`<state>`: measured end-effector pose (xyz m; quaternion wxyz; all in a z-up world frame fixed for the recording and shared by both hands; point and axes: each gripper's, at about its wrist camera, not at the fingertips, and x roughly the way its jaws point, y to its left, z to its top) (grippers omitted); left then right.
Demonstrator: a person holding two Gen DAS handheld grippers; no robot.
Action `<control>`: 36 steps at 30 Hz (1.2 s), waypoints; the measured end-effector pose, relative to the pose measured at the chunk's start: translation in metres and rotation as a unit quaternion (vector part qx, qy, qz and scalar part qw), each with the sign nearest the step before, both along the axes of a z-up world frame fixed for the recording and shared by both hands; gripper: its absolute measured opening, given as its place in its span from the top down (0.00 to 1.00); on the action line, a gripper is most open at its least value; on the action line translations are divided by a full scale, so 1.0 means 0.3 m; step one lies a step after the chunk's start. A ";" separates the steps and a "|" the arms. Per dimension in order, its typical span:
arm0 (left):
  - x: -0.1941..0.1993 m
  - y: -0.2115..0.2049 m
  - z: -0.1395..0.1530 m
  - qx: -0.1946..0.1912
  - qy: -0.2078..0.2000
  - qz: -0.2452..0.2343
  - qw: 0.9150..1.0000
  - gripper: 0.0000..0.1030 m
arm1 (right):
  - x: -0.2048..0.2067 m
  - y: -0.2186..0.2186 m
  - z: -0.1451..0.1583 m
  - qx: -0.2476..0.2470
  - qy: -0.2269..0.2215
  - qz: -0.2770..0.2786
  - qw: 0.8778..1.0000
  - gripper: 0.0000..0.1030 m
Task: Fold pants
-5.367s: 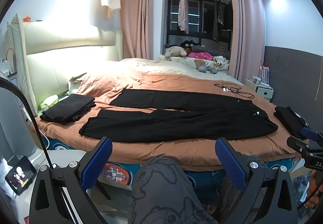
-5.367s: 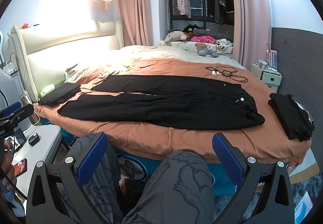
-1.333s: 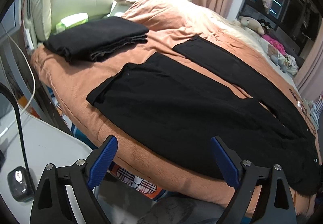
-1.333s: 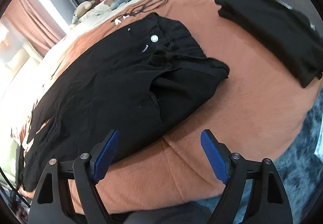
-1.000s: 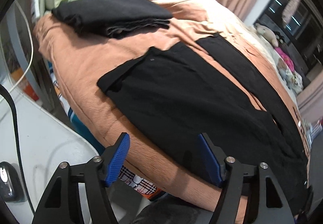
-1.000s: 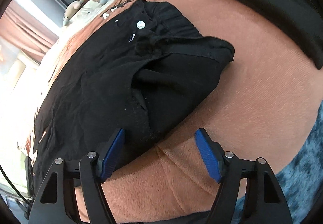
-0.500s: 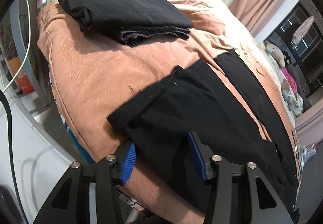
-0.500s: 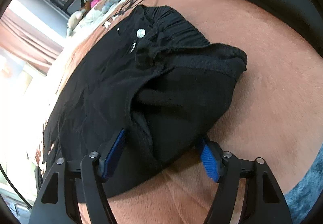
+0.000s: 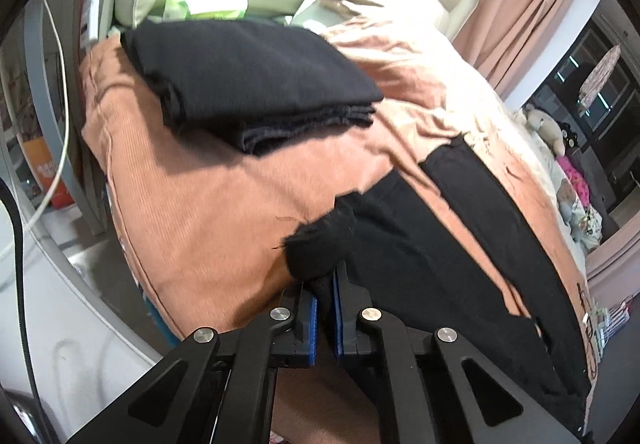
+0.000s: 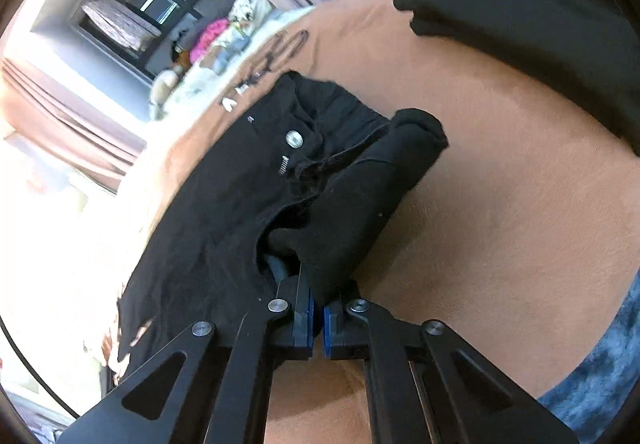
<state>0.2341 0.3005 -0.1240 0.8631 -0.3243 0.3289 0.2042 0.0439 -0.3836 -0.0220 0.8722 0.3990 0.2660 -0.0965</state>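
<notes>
Now we've got the left gripper (image 9: 325,284) pinched on the hem of the pants (image 9: 420,256), right gripper (image 10: 316,298) clamped on the waist — thin bites, either could slip when lifted.

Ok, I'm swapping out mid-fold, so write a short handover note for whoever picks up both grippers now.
Left gripper: jaws just closed, pinching the near leg's hem of the black pants.
Right gripper: jaws just closed, pinching the near waistband corner.
Pants lie lengthwise on the orange bedspread, legs side by side; folded dark garments sit beyond.
Done: both ends gripped.
Left: every fold.
</notes>
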 end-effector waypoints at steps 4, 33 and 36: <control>0.013 0.023 0.020 -0.010 -0.004 0.002 1.000 0.95 | -0.031 0.007 -0.009 -0.002 -0.007 -0.008 1.000 1.00; 0.017 0.014 0.044 -0.023 -0.028 0.014 0.999 0.95 | 0.027 0.006 -0.027 0.023 -0.008 -0.003 1.000 1.00; 0.062 0.006 0.120 -0.012 -0.047 0.003 0.999 0.96 | 0.020 0.021 0.057 0.008 -0.032 0.000 0.999 1.00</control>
